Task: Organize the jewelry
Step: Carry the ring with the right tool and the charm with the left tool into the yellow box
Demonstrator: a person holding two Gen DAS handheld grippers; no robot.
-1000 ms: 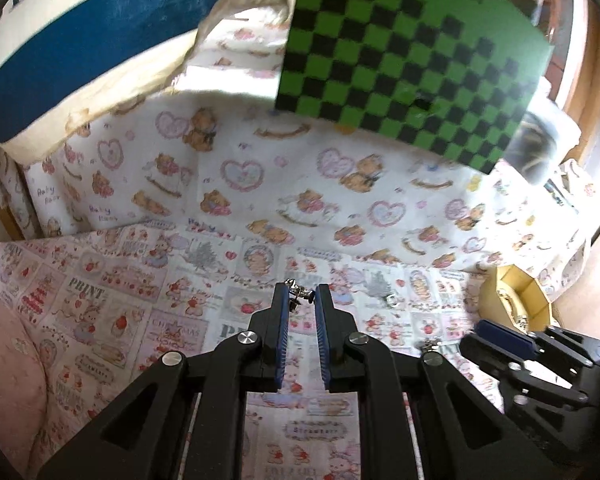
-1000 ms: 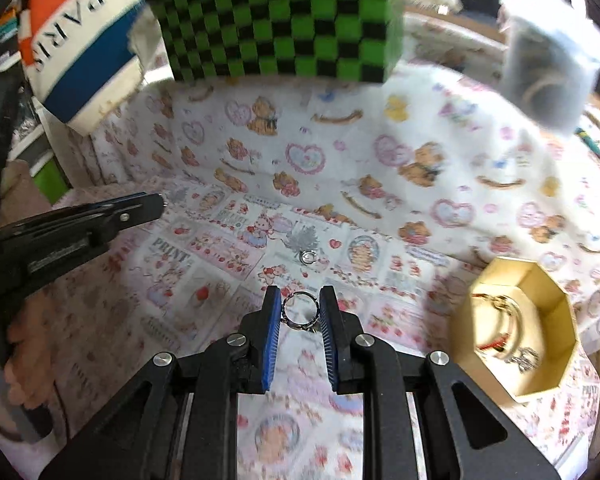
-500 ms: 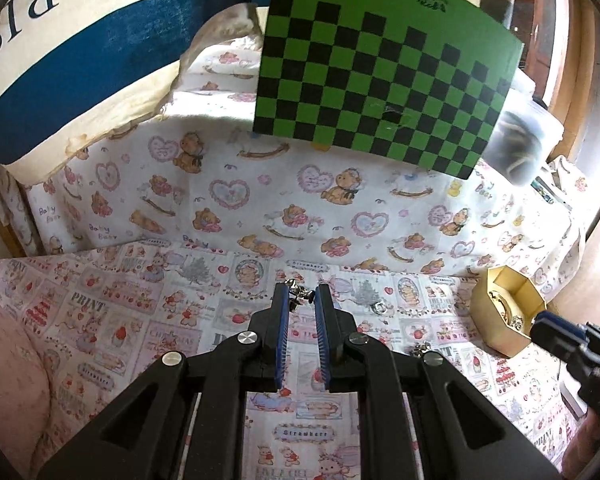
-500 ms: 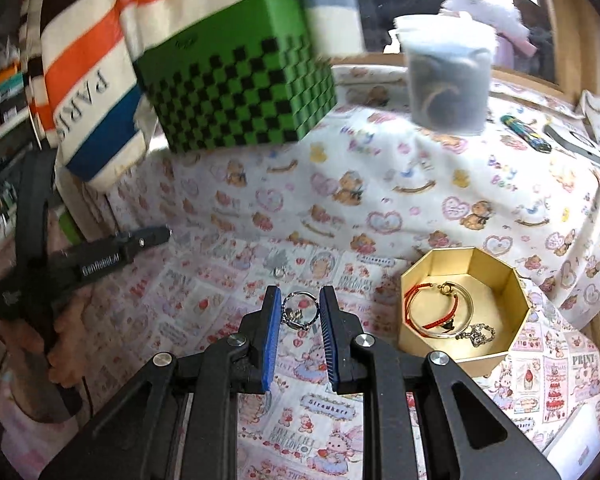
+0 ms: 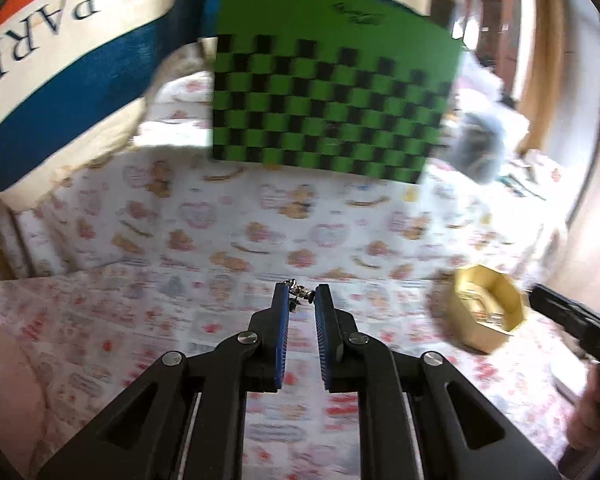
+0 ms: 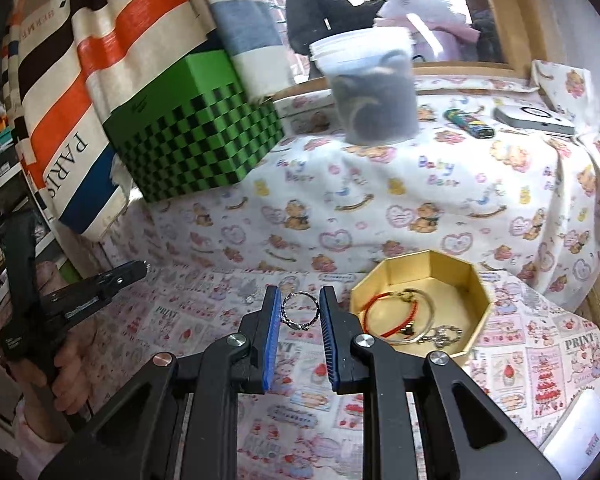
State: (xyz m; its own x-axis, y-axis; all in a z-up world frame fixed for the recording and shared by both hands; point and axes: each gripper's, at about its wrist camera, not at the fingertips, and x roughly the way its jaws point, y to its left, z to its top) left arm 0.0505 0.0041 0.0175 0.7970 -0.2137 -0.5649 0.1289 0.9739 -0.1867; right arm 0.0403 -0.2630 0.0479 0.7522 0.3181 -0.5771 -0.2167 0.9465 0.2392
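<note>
My right gripper (image 6: 300, 307) is shut on a silver ring (image 6: 299, 313) and holds it above the patterned cloth, just left of the gold octagonal box (image 6: 478, 300). The box holds a red cord bracelet (image 6: 384, 314) and a silver chain (image 6: 444, 334). My left gripper (image 5: 301, 296) is shut on a small silver earring (image 5: 300, 293), lifted over the cloth. The box also shows in the left wrist view (image 5: 486, 308) at the right, beside the other gripper's tip (image 5: 568, 314). The left gripper shows at the left of the right wrist view (image 6: 140, 268).
A green checkered box (image 6: 192, 128) and a striped PARIS bag (image 6: 68, 120) stand at the back. A lidded plastic tub (image 6: 370, 84), a small dark printed object (image 6: 468, 122) and a grey device (image 6: 534, 118) sit on the raised bear-print cloth (image 6: 420, 208). A small silver piece (image 6: 250, 299) lies on the cloth.
Both grippers have lifted and pulled back with their pieces held. The right gripper swung right, so the gold box now sits close beside the ring.
</note>
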